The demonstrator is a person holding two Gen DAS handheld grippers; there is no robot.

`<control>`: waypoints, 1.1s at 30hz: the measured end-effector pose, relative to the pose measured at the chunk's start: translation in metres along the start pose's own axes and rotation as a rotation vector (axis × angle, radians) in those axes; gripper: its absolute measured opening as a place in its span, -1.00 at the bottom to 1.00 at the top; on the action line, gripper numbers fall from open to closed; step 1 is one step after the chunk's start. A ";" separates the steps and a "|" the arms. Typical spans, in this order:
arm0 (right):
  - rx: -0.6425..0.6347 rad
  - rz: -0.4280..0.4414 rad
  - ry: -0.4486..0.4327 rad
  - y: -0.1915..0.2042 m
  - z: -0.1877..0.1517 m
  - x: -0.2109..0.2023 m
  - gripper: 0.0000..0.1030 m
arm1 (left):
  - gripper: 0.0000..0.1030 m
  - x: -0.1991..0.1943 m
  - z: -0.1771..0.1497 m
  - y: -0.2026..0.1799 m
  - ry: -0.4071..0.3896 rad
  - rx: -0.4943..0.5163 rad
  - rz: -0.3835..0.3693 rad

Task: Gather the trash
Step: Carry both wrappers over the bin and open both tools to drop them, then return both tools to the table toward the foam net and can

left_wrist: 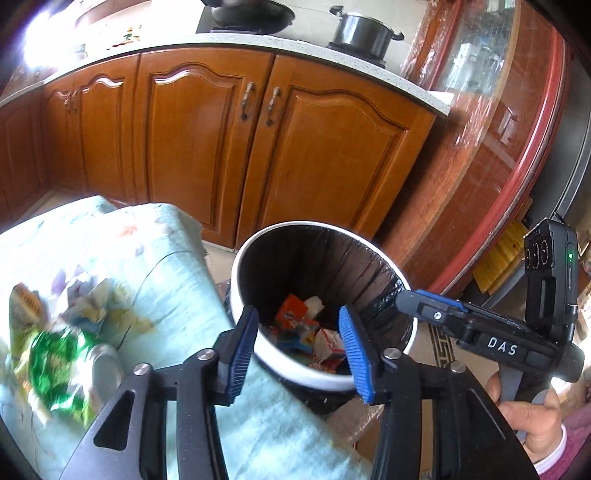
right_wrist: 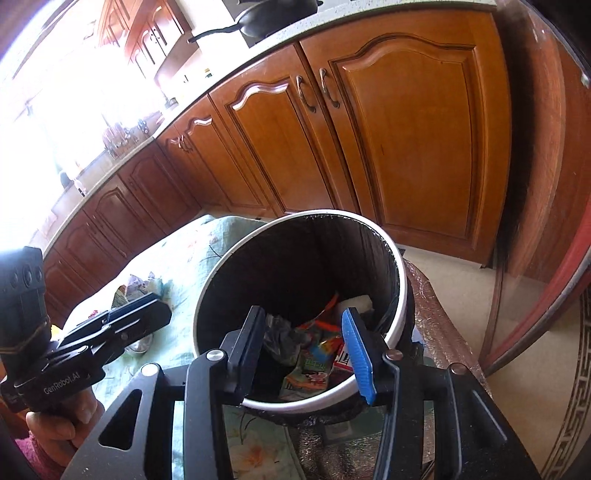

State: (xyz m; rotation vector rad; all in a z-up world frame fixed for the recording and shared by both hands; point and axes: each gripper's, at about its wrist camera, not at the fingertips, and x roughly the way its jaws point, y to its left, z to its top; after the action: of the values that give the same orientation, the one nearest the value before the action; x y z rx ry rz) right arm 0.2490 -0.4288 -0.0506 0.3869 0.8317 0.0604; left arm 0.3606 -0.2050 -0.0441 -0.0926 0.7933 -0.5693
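A white bin [left_wrist: 314, 380] with a black liner stands beside a table with a pale green floral cloth [left_wrist: 177, 280]. Colourful wrappers [left_wrist: 303, 332] lie inside it, also in the right wrist view [right_wrist: 314, 365]. My left gripper [left_wrist: 299, 350] is open and empty over the bin's near rim. My right gripper [right_wrist: 306, 350] is open and empty above the bin [right_wrist: 400, 317]. On the cloth lie a green wrapper [left_wrist: 55, 369], a yellow packet [left_wrist: 24, 310] and crumpled paper [left_wrist: 88, 299]. The right gripper shows in the left wrist view [left_wrist: 406, 299]; the left shows in the right wrist view [right_wrist: 155, 310].
Wooden kitchen cabinets [left_wrist: 229, 147] stand behind the bin under a speckled counter with a pot [left_wrist: 364, 31] and a pan [right_wrist: 273, 16]. A red-framed glass cabinet [left_wrist: 517, 129] is at the right. A patterned rug [right_wrist: 576, 387] lies on the floor.
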 end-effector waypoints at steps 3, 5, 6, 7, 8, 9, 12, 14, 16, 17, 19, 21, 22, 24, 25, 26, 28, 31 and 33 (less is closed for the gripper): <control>0.004 0.024 -0.018 0.008 -0.007 -0.005 0.13 | 0.00 -0.017 -0.014 0.007 -0.011 -0.020 0.014; 0.007 0.042 -0.035 0.016 -0.013 -0.009 0.35 | 0.07 -0.030 -0.026 0.014 -0.018 -0.041 0.026; 0.012 0.054 -0.042 0.020 -0.016 -0.011 0.47 | 0.08 -0.037 -0.031 0.018 -0.022 -0.053 0.031; 0.017 0.067 -0.045 0.025 -0.020 -0.012 0.50 | 0.08 -0.044 -0.037 0.022 -0.027 -0.063 0.035; 0.021 0.079 -0.047 0.030 -0.024 -0.013 0.52 | 0.08 -0.053 -0.043 0.025 -0.030 -0.070 0.041; 0.025 0.094 -0.047 0.035 -0.028 -0.013 0.56 | 0.08 -0.062 -0.048 0.029 -0.034 -0.076 0.051; 0.028 0.126 -0.045 0.051 -0.038 -0.010 0.62 | 0.09 -0.085 -0.068 0.041 -0.042 -0.096 0.083; 0.024 0.144 -0.033 0.062 -0.043 -0.006 0.62 | 0.10 -0.102 -0.080 0.049 -0.046 -0.121 0.102; 0.015 0.165 -0.015 0.074 -0.050 -0.001 0.62 | 0.10 -0.116 -0.090 0.057 -0.048 -0.152 0.119; 0.010 0.174 -0.007 0.081 -0.053 0.001 0.62 | 0.10 -0.123 -0.094 0.062 -0.051 -0.167 0.128; -0.003 0.194 0.010 0.095 -0.058 0.007 0.62 | 0.10 -0.138 -0.104 0.070 -0.059 -0.189 0.147; -0.022 0.213 0.027 0.108 -0.062 0.012 0.62 | 0.10 -0.152 -0.114 0.077 -0.067 -0.210 0.172; -0.030 0.220 0.035 0.115 -0.066 0.013 0.62 | 0.10 -0.158 -0.118 0.081 -0.071 -0.222 0.180; -0.052 0.235 0.050 0.129 -0.072 0.017 0.62 | 0.10 -0.171 -0.127 0.090 -0.079 -0.248 0.195; -0.063 0.240 0.055 0.136 -0.077 0.017 0.62 | 0.10 -0.175 -0.130 0.094 -0.082 -0.259 0.203; -0.072 0.244 0.061 0.143 -0.080 0.019 0.62 | 0.10 -0.181 -0.134 0.098 -0.086 -0.269 0.212; -0.088 0.256 0.073 0.154 -0.084 0.022 0.62 | 0.10 -0.190 -0.140 0.103 -0.091 -0.284 0.226; -0.113 0.273 0.085 0.172 -0.090 0.026 0.62 | 0.10 -0.203 -0.146 0.116 -0.097 -0.307 0.241; -0.132 0.277 0.088 0.181 -0.092 0.028 0.62 | 0.10 -0.212 -0.151 0.121 -0.102 -0.319 0.253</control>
State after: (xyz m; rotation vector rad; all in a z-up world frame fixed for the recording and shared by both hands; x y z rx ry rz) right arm 0.2182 -0.2263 -0.0612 0.3745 0.8512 0.3900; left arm 0.1910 0.0262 -0.0486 -0.3076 0.7770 -0.1944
